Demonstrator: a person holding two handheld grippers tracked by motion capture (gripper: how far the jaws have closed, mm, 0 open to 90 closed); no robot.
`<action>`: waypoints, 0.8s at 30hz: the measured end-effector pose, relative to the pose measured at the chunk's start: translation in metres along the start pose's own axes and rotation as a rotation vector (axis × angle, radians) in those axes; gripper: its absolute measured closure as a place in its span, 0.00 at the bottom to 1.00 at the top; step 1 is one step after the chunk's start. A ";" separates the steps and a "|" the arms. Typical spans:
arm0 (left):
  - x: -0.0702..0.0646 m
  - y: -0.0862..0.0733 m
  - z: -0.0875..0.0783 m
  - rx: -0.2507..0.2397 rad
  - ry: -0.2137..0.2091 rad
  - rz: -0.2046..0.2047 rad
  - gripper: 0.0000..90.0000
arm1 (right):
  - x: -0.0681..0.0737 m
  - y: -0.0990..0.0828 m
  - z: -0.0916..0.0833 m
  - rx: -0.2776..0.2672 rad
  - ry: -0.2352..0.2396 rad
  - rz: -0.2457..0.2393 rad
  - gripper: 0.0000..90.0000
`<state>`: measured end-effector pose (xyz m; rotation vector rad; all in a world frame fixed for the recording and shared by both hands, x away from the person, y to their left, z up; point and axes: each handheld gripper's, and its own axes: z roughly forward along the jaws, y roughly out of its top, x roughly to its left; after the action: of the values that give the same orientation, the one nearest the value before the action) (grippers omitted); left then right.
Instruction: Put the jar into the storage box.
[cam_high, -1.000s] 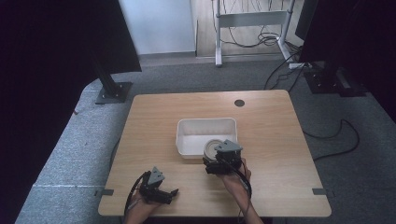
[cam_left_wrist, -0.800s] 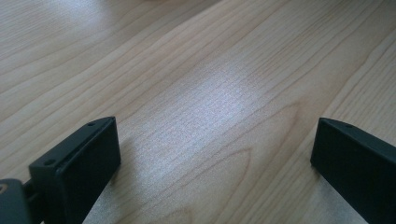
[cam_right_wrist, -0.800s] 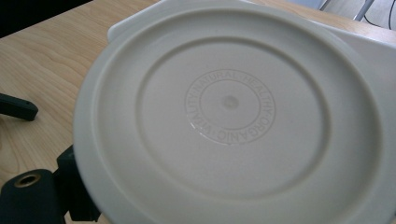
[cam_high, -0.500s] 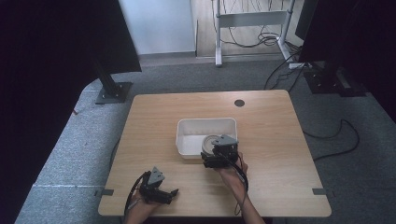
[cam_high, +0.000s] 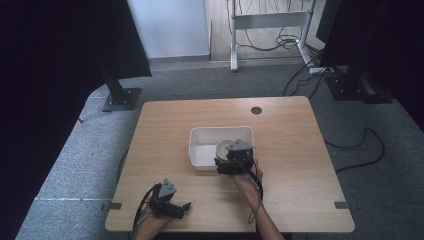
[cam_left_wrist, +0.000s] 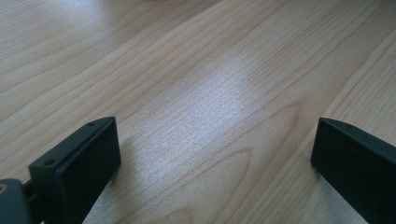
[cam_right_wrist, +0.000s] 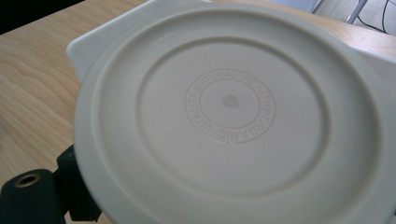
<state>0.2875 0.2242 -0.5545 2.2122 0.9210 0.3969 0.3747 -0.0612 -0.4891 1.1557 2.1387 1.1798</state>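
Observation:
A round cream plate (cam_right_wrist: 229, 112) with raised lettering in a ring at its centre is close in front of the right gripper view, seen flat-on and tilted. My right gripper (cam_high: 231, 159) is shut on the plate's near edge; one black jaw shows under it at the lower left. In the high view the plate (cam_high: 223, 148) hangs over the near right part of a white rectangular bin (cam_high: 200, 150). My left gripper (cam_high: 181, 207) rests low at the table's front left, open, with bare wood between its jaws (cam_left_wrist: 215, 158).
The wooden table (cam_high: 290, 150) has a dark round hole (cam_high: 256, 110) near its far edge. Black stands and cables sit on the grey carpet beyond and to the right. The bin's corner (cam_right_wrist: 88, 42) shows behind the plate.
My right gripper has carried the plate forward from the near side of the bin to over its rim. The left gripper has stayed put.

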 end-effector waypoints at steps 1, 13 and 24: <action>0.000 0.000 0.000 0.000 0.000 0.000 0.01 | -0.001 0.001 0.001 -0.001 0.000 0.000 0.10; 0.000 0.000 0.000 0.000 0.000 -0.001 0.01 | -0.005 0.006 0.016 0.006 -0.015 -0.003 0.10; 0.000 0.000 0.000 0.000 -0.001 -0.001 0.01 | -0.004 0.004 0.038 0.033 -0.021 0.004 0.10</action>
<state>0.2874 0.2241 -0.5546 2.2111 0.9220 0.3956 0.4047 -0.0452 -0.5063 1.1820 2.1483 1.1337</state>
